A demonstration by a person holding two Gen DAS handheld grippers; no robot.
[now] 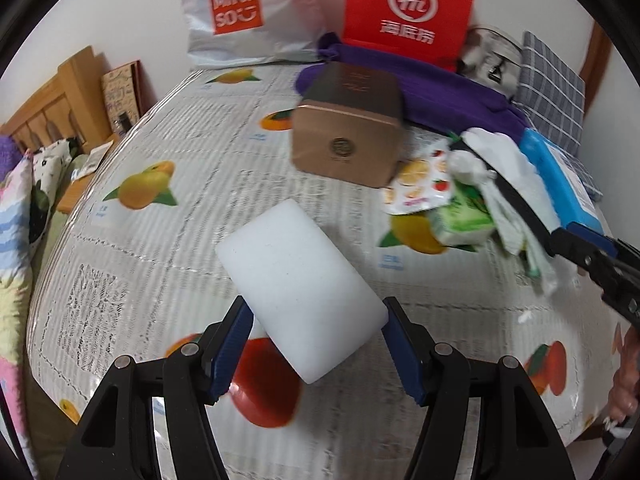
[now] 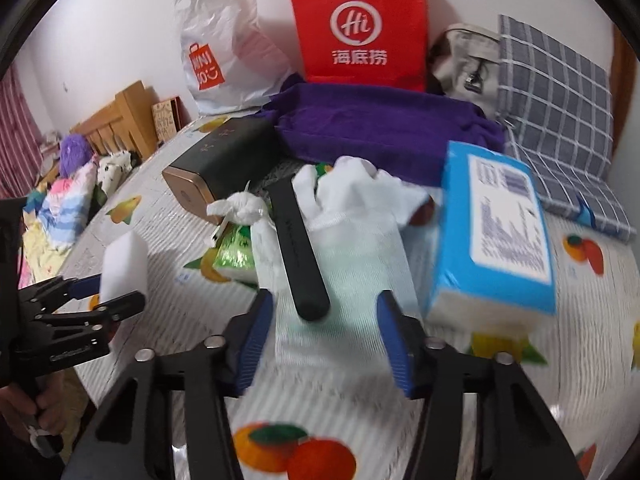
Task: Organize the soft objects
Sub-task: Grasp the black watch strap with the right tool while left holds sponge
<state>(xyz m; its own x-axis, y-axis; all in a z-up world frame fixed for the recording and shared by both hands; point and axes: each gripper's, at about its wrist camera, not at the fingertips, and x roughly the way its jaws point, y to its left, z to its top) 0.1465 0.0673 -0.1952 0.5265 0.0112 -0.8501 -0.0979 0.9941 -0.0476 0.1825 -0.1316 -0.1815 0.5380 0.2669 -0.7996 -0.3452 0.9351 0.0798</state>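
left gripper clamped one white foam block, smooth, rounded corners, raised over the fruit-print tablecloth. right gripper stood over one white cloth with a black handle lying on it; pads narrow, beside the cloth, grip not clear. at two o'clock of the cloth, one blue tissue pack. at eleven, one bronze box. two bags behind: one white, one red.

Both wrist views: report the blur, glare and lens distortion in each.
Left wrist view: white sponge fairly sharp, copper box and snack packets smeared; glare streaks on the glossy tablecloth; fisheye bows the table edge, dark corners. Right wrist view: heavier motion blur, blue tissue pack print unreadable, white cloth soft.
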